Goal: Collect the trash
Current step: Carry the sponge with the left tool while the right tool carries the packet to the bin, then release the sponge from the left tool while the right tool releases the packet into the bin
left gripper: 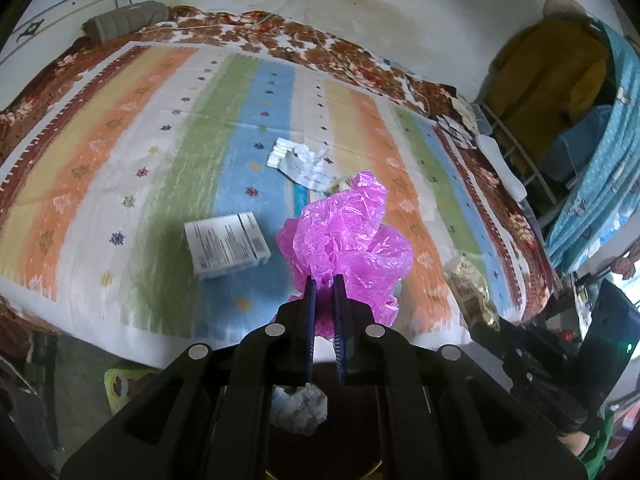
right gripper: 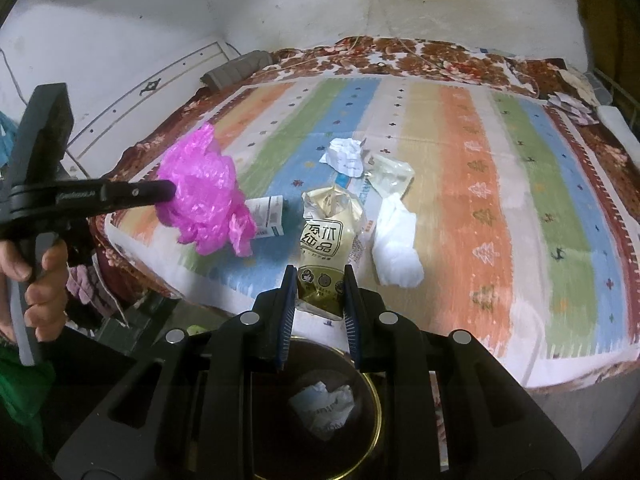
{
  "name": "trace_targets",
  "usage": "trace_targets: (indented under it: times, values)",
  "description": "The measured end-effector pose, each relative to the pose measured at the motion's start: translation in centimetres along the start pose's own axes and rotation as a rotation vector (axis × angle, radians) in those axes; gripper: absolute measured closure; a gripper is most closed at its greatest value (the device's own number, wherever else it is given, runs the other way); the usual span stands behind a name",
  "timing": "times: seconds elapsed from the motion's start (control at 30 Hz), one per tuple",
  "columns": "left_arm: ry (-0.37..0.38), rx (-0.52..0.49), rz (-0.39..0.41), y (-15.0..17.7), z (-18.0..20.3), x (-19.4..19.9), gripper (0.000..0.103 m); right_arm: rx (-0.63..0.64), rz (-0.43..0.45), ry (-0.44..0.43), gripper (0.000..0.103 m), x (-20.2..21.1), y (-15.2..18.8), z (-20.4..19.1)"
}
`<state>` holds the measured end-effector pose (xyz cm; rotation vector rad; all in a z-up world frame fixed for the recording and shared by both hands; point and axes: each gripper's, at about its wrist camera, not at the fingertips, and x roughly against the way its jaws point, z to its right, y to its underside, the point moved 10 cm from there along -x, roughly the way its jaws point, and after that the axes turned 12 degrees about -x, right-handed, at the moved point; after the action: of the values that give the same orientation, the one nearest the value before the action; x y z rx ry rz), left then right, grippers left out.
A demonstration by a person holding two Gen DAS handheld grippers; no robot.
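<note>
Midway through, left tongs [left gripper: 324, 280] gripped a pink bag [left gripper: 348, 236], right tongs [right gripper: 320, 276] a gold wrapper [right gripper: 326, 256]; next, releasing both above the bin [right gripper: 374, 400].

The gold snack packet [right gripper: 322, 256] carries four large dark Chinese characters in a rounded frame; the first looks like 原 and the last like 品, the others unclear. The white box [left gripper: 226, 245], left of the packet, shows dense print and a barcode, too small to read.
</note>
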<state>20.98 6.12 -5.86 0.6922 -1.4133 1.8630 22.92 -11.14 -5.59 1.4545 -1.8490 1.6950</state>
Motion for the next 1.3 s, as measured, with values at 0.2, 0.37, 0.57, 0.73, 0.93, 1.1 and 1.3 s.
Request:
trace_targets:
  times: [0.2,0.37,0.57,0.73,0.93,1.1,1.3]
  values:
    - [-0.01,-0.041,-0.002,2.5,1.7,0.9,0.096,0.01,0.006,0.017,0.082,0.8,1.9,-0.2]
    - [-0.013,-0.061,-0.021,4.7,2.8,1.0,0.096,0.012,-0.016,0.022,0.082,1.1,3.9,-0.3]
    - [-0.018,-0.085,-0.057,7.4,3.9,0.7,0.096,0.022,-0.037,0.04,0.082,1.3,6.3,-0.6]
    - [-0.039,-0.096,-0.105,9.7,4.6,-0.1,0.096,0.038,-0.09,0.079,0.082,0.5,8.8,-0.8]
    - [-0.085,-0.12,-0.175,11.9,4.8,-1.4,0.096,0.025,-0.182,0.118,0.081,-0.9,12.0,-0.4]
    - [-0.105,-0.137,-0.227,13.0,5.0,-2.3,0.095,0.006,-0.24,0.144,0.081,-1.8,13.4,0.2]
    - [-0.135,-0.097,-0.241,13.4,4.1,-2.5,0.095,-0.013,-0.281,0.149,0.081,-2.4,14.2,0.6]
